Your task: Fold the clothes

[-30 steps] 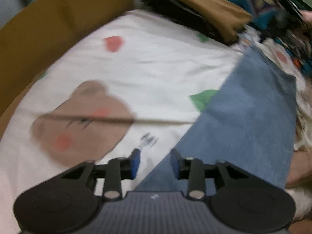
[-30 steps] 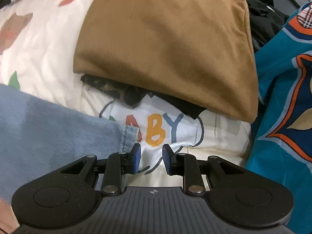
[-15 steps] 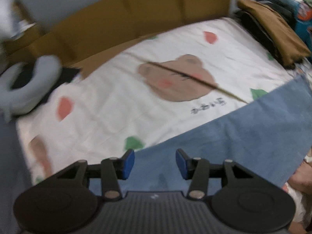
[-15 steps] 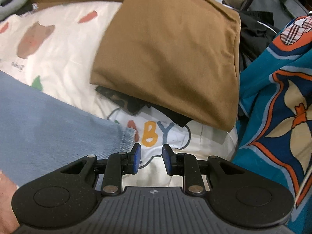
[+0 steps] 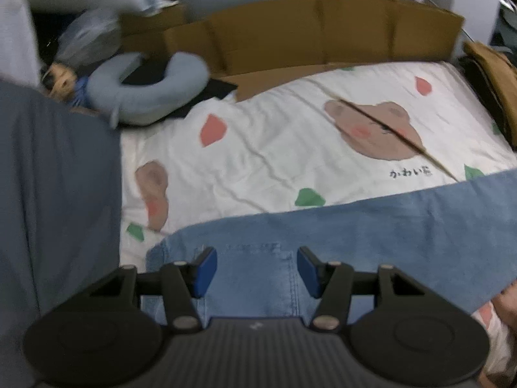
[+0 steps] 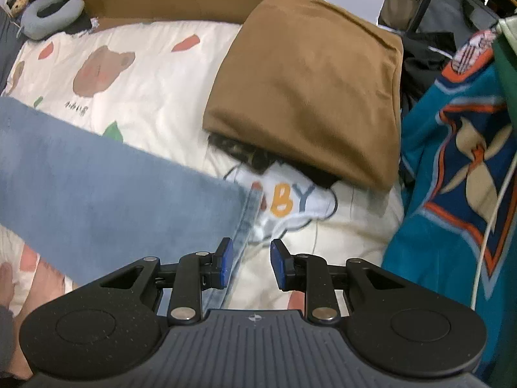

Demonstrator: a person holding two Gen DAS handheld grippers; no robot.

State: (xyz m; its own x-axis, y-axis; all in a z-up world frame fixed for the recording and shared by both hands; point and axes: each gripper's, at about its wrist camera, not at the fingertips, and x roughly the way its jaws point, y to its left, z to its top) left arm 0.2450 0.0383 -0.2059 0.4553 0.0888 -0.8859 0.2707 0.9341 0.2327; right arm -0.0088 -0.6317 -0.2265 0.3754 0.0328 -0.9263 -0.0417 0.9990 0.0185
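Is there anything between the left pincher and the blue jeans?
Nothing visible. The left gripper hangs right above the jeans, its jaws opening with only bare denim showing between them. The folded brown garment lies off at the bed's far side, out of the way.

Bedspread [image 5: 274,148]: cream, printed with bears, red and green shapes, over the bed.
Neck pillow [image 5: 152,97]: grey-blue, curved, at the bed's far left corner.
Cardboard [image 5: 323,29]: brown, folded, upright along the bed's far edge.
Teal blanket [image 6: 452,168]: orange-and-navy pattern, along the bed's right edge.
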